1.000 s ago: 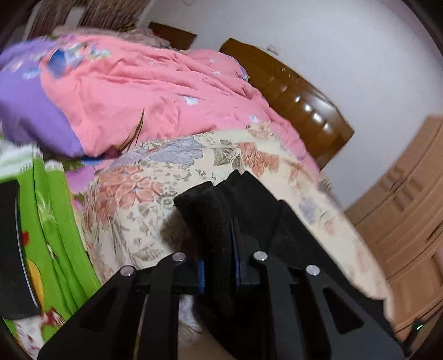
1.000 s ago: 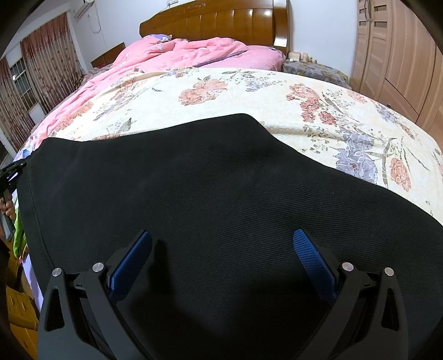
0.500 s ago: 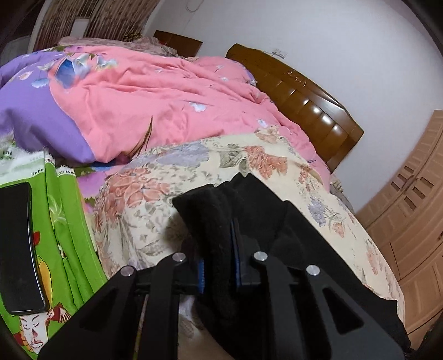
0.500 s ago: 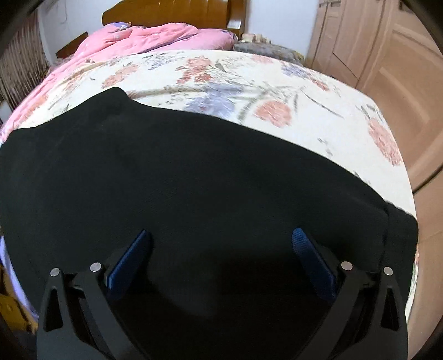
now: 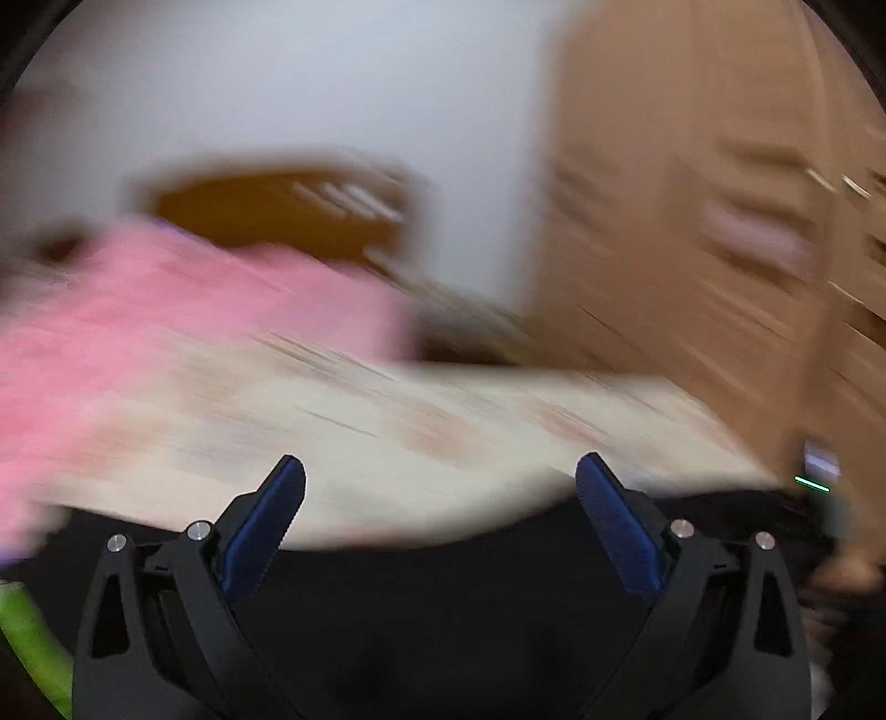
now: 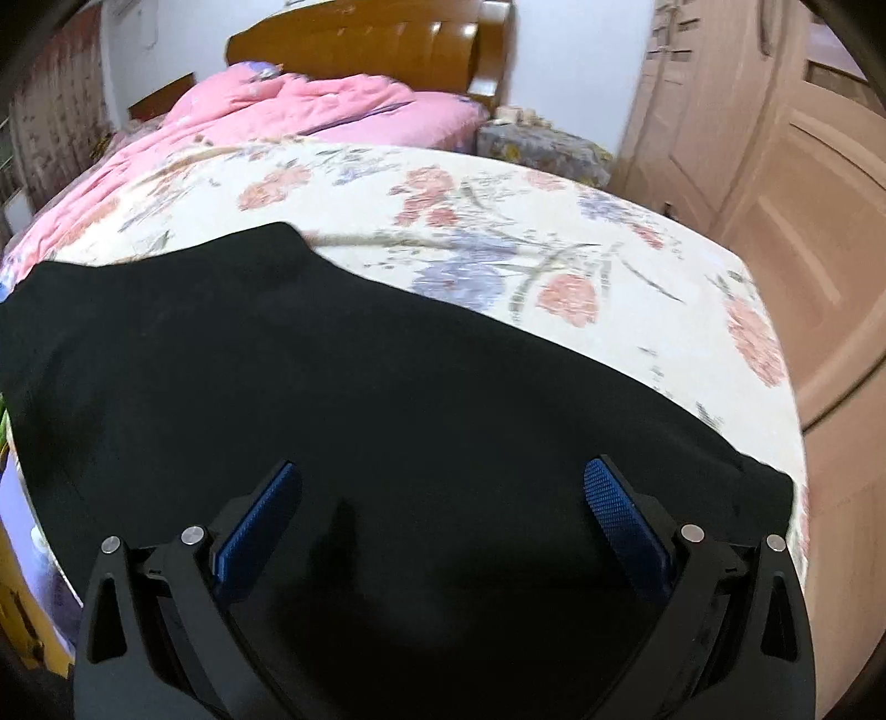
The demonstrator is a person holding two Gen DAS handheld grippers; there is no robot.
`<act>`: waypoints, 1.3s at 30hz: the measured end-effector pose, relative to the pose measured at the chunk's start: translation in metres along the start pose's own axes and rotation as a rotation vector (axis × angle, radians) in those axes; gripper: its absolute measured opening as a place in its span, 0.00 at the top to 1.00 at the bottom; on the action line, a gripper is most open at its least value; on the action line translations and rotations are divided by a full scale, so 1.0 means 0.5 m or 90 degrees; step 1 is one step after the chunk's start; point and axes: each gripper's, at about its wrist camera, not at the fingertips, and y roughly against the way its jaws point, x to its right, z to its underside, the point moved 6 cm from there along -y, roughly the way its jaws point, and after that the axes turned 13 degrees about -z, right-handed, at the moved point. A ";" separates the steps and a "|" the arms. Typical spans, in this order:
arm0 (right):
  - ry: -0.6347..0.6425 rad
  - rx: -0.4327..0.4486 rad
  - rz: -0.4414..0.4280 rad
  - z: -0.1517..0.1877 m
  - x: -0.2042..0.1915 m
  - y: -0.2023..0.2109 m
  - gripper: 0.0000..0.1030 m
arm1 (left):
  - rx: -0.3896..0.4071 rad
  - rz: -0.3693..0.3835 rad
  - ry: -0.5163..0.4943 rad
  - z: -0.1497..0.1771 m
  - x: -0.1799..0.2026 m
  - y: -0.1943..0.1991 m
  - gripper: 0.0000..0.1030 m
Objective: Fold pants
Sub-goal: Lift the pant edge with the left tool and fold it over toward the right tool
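Note:
The black pants (image 6: 343, 399) lie spread flat across the near part of the floral bedspread (image 6: 498, 221). My right gripper (image 6: 443, 487) hovers over them, open, blue pads wide apart and nothing between them. The left wrist view is heavily blurred by motion. There my left gripper (image 5: 440, 482) has its jaws opening wide, with nothing held between the blue pads, and the pants (image 5: 443, 598) show as a dark band below and behind the fingers.
A pink quilt (image 6: 288, 111) is bunched at the head of the bed below the wooden headboard (image 6: 365, 44). Wooden wardrobe doors (image 6: 775, 194) stand along the right side. A small covered nightstand (image 6: 537, 144) sits between bed and wardrobe.
My left gripper was shut on a bunched fold of the black pants; now it has let go, its jaws wide, and it has swung fast. The right gripper shifted sideways over the pants.

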 end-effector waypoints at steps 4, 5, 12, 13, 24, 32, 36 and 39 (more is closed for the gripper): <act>0.021 -0.063 0.031 0.010 0.028 -0.039 0.05 | -0.175 0.100 -0.051 0.069 0.201 -0.224 0.14; 0.020 -0.087 0.033 0.025 0.050 -0.049 0.05 | -0.206 0.110 -0.054 0.091 0.224 -0.273 0.15; 0.089 -0.087 -0.062 0.099 0.093 0.010 0.05 | -0.189 0.120 -0.071 0.136 0.224 -0.334 0.07; 0.089 -0.081 -0.057 0.108 0.107 0.022 0.05 | -0.189 0.107 -0.085 0.137 0.229 -0.333 0.07; 0.034 -0.018 -0.047 0.227 0.173 0.129 0.04 | -0.192 0.011 -0.198 0.161 0.271 -0.365 0.02; 0.007 0.093 -0.010 0.210 0.139 0.221 0.05 | -0.191 0.005 -0.205 0.161 0.268 -0.364 0.01; 0.085 0.089 -0.022 0.188 0.060 0.201 0.05 | -0.191 0.005 -0.204 0.161 0.267 -0.364 0.01; 0.088 0.002 0.013 0.216 0.080 0.124 0.04 | -0.191 0.007 -0.203 0.159 0.267 -0.366 0.01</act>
